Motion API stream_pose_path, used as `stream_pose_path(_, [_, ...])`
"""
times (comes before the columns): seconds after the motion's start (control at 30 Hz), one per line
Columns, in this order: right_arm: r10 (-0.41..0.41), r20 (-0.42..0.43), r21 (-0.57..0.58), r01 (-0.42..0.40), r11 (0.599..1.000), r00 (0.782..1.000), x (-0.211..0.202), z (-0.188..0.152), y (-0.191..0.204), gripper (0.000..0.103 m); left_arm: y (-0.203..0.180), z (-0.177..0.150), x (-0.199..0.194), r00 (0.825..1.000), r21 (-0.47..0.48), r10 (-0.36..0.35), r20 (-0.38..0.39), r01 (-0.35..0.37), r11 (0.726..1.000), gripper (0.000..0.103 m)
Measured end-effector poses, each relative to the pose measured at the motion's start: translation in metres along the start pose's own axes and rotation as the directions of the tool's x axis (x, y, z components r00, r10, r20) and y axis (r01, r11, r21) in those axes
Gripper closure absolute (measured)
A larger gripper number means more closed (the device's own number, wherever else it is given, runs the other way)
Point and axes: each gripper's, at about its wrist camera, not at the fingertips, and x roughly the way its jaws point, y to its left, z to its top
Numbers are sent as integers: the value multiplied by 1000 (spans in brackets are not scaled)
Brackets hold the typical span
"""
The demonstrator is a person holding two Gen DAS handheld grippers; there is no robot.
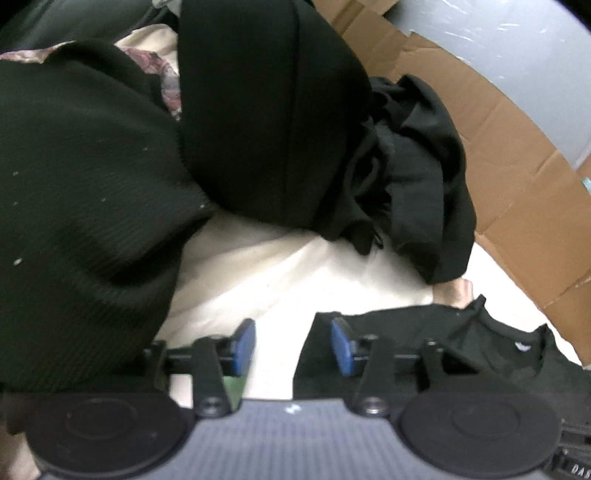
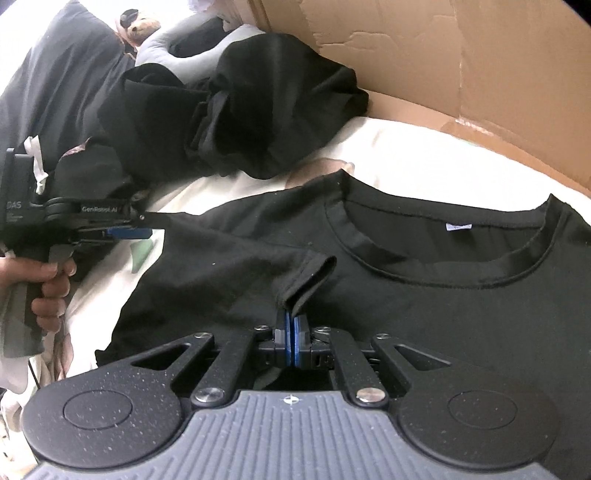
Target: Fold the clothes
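Note:
A black T-shirt (image 2: 406, 314) lies flat on a white sheet (image 2: 406, 158), collar up, with a small white label (image 2: 458, 226) inside the neck. My right gripper (image 2: 291, 328) is shut on a raised fold of the shirt's sleeve hem (image 2: 306, 280). At the left, a hand (image 2: 48, 288) holds my left gripper (image 2: 147, 230) beside the tip of the other sleeve. In the left wrist view that gripper (image 1: 293, 347) stands open. Its blue pads (image 1: 243, 345) are well apart, over the sheet (image 1: 277, 266) and the edge of the shirt (image 1: 443, 343), pressing on nothing.
A heap of crumpled black clothes (image 2: 240, 122) lies behind the shirt, also the heap (image 1: 417, 177) in the left view. Large dark garments (image 1: 74, 184) fill the left. Flattened cardboard (image 2: 443, 55) borders the far and right side. A teddy bear (image 2: 144, 24) lies far back.

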Motion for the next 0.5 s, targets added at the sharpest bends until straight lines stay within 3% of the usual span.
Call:
stream_pose_path(0.2, [5,-9,24,-4,1000,1000,9,1,-8,103,-12,8,23,999,32,-25,-46,27,999,56])
stream_pose_path(0.23, [4,-12,30,-3,1000,1000,10,1,-10,103,-13,8,27,998,33,-22,-59,24,999,63])
stream_pose_path(0.27, [4,-15,36,-4,999,1000,11,0,-12,103,-14,9,29,998,38,-16,-68,19,999,81])
stream_pose_path(0.33, [9,-14,41,-9,999,1000,11,-1,-14,103,-14,9,30,997,57,-10,-79,15,998,100])
stream_pose_path(0.5, [24,12,7,-24,1000,1000,3,-1,-12,103,-9,13,24,999,68,15,-44,-12,998,101])
